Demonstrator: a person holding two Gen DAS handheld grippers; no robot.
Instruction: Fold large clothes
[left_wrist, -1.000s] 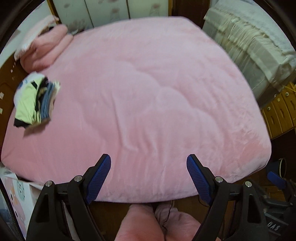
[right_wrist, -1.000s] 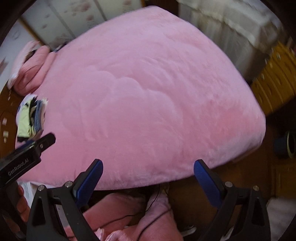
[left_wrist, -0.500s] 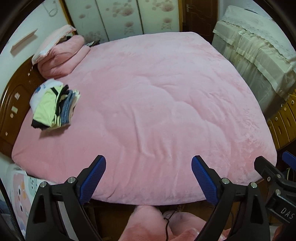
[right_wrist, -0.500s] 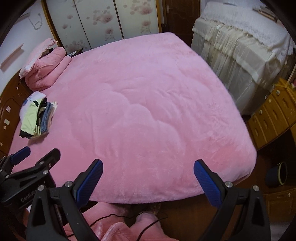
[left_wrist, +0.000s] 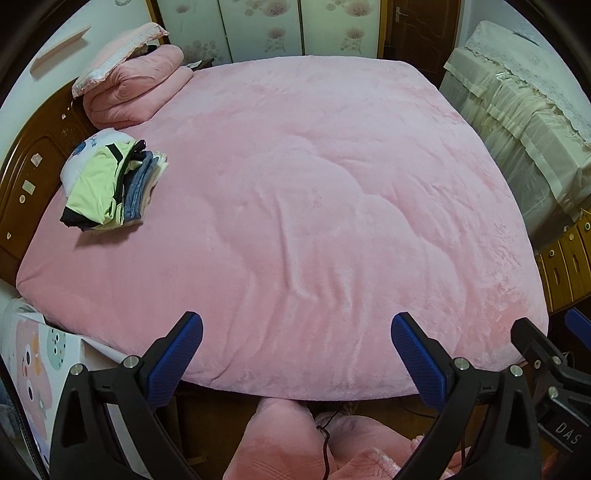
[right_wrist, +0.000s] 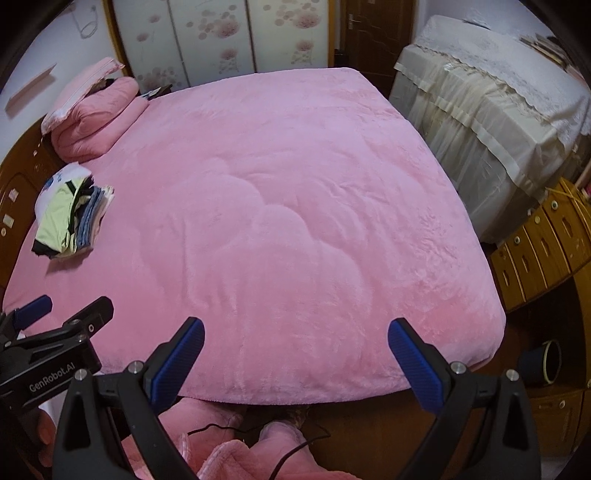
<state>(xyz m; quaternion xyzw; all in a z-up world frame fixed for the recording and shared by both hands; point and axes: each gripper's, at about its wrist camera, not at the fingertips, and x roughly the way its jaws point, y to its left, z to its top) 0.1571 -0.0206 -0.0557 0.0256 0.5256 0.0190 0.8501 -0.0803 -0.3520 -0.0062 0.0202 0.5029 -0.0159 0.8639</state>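
Note:
A stack of folded clothes (left_wrist: 107, 184), light green on top with denim and white beneath, lies on the left side of a pink plush bed (left_wrist: 314, 184), near the headboard; it also shows in the right wrist view (right_wrist: 70, 214). My left gripper (left_wrist: 295, 350) is open and empty, held above the bed's near edge. My right gripper (right_wrist: 295, 354) is open and empty at the same edge, to the right of the left one. No unfolded garment lies on the bed.
A folded pink quilt with a pillow (left_wrist: 133, 85) sits at the far left corner. A wooden headboard (left_wrist: 26, 177) runs along the left. A cloth-covered piece of furniture (right_wrist: 491, 110) and wooden drawers (right_wrist: 543, 243) stand at the right. A patterned white box (left_wrist: 40, 369) stands lower left.
Both grippers have tilted up and pulled back, so more of the bed and far wall shows. Both stayed open and empty. Each gripper has come into the other's view.

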